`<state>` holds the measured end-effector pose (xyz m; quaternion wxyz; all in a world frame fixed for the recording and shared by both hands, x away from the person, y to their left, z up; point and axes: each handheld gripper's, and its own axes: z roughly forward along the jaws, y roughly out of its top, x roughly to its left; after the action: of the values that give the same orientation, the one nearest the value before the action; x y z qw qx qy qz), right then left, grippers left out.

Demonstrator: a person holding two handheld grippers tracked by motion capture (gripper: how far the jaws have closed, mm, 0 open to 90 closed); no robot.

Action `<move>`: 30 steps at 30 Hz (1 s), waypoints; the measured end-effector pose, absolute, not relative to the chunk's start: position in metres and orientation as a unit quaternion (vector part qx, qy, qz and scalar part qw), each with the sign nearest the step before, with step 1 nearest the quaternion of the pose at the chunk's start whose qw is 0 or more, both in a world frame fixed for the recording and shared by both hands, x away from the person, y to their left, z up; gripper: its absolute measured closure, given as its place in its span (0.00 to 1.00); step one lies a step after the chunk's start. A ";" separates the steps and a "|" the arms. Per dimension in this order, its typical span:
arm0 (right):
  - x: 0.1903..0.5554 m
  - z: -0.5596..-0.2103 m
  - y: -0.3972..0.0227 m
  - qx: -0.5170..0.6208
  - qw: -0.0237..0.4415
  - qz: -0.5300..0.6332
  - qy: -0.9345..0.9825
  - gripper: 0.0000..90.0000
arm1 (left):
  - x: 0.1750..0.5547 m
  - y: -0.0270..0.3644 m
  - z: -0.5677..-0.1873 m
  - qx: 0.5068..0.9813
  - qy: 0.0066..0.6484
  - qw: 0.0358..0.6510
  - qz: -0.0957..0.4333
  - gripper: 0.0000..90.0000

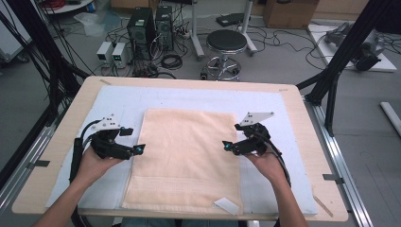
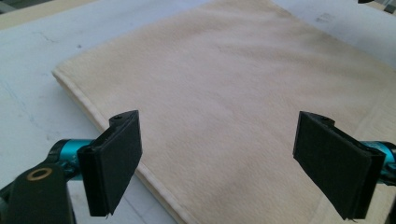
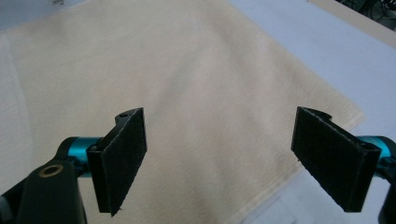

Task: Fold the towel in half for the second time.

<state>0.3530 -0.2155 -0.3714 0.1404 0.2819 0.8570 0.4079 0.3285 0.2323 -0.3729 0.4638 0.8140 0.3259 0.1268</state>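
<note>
On the table (image 1: 293,101), in the high view, a cream terry towel (image 1: 184,156) lies flat as a folded rectangle on a pale blue mat (image 1: 118,97), a white label at its near right corner. The left gripper (image 1: 140,149) hovers at the towel's left edge, the right gripper (image 1: 226,145) at its right edge, both empty, jaws apart. Beyond the table stand a stool (image 1: 226,45) and computer towers (image 1: 151,26) on grey floor.

In the left gripper view, black flat pads (image 2: 116,163) stand wide over the towel's nap and hemmed edge.

In the right gripper view, the pads (image 3: 122,156) gape above the towel's corner.

Left gripper (image 2: 217,163) fingers (image 2: 114,163) spread wide above the folded cream towel (image 2: 224,79); nothing between them.
</note>
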 end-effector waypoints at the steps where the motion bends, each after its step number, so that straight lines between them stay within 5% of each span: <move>1: 0.356 -0.369 -0.214 0.281 0.144 0.410 0.856 0.20 | 0.333 0.231 -0.370 0.818 0.324 0.458 0.127 0.18; 14: 0.408 -0.361 -0.219 0.314 0.148 0.406 0.845 0.20 | 0.392 0.229 -0.371 0.806 0.363 0.451 0.121 0.25; 30: 0.450 -0.417 -0.229 0.374 0.123 0.357 0.847 0.29 | 0.439 0.232 -0.427 0.771 0.463 0.408 0.158 0.38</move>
<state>0.4498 -0.2292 -0.4168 0.1233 0.3744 0.8467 0.3575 0.4391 0.2315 -0.4271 0.4078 0.7712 0.4627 0.1577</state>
